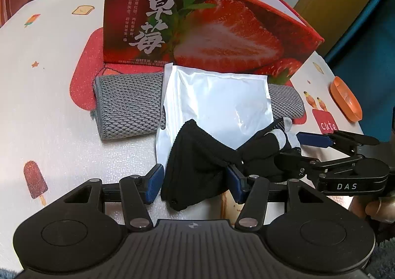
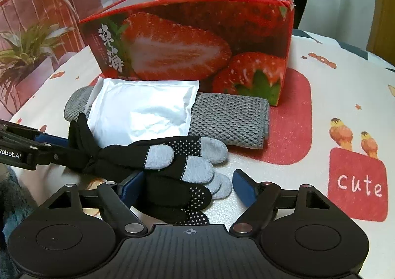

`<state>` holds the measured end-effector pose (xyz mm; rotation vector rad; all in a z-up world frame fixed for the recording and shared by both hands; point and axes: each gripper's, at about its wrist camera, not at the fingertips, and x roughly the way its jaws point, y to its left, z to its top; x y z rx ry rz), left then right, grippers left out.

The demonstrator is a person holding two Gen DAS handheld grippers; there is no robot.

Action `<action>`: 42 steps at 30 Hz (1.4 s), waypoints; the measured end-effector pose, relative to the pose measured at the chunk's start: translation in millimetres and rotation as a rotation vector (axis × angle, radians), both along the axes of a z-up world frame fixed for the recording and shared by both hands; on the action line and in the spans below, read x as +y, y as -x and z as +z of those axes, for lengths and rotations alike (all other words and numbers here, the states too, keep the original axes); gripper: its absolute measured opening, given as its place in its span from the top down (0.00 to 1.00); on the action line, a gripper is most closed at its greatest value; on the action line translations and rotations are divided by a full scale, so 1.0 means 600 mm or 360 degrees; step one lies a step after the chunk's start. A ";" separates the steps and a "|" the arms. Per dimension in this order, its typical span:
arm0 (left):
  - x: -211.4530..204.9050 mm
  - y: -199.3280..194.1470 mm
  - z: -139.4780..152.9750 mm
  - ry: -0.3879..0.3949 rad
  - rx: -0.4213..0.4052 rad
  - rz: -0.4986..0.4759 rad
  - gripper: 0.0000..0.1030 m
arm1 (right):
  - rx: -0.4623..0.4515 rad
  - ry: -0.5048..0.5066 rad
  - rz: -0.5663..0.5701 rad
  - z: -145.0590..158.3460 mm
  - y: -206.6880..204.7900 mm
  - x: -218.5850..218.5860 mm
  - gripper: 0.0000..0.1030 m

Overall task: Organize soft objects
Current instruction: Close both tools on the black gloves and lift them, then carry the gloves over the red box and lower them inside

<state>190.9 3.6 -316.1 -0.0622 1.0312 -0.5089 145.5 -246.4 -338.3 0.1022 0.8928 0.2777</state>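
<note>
A black glove with grey fingertips [image 2: 170, 163] lies on the table in front of a white plastic pouch [image 2: 145, 111] and a rolled grey towel [image 2: 227, 121]. My left gripper [image 1: 195, 180] is open with the glove's black cuff [image 1: 195, 163] between its blue pads. My right gripper [image 2: 190, 187] is open around the glove's finger end; it shows at the right in the left wrist view [image 1: 306, 153]. Behind stands an open red strawberry box [image 2: 197, 44], also in the left wrist view [image 1: 202, 27].
The table wears a white cloth with red patches and cartoon prints [image 2: 345, 106]. An orange dish [image 1: 345, 99] sits near the right table edge. A potted plant [image 2: 22, 57] and a chair stand beyond the left side.
</note>
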 end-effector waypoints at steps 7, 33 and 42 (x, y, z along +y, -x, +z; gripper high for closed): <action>0.001 0.000 0.009 0.0020 -0.0018 -0.0002 0.68 | -0.0005 -0.0019 0.0049 0.002 0.002 0.007 0.46; 0.029 0.004 0.175 0.0221 -0.0492 0.0076 0.90 | -0.0459 -0.0268 0.0127 0.170 0.000 -0.036 0.87; 0.007 -0.056 0.261 0.0251 -0.0751 0.0126 0.90 | -0.0655 -0.0241 0.0113 0.269 -0.084 -0.041 0.88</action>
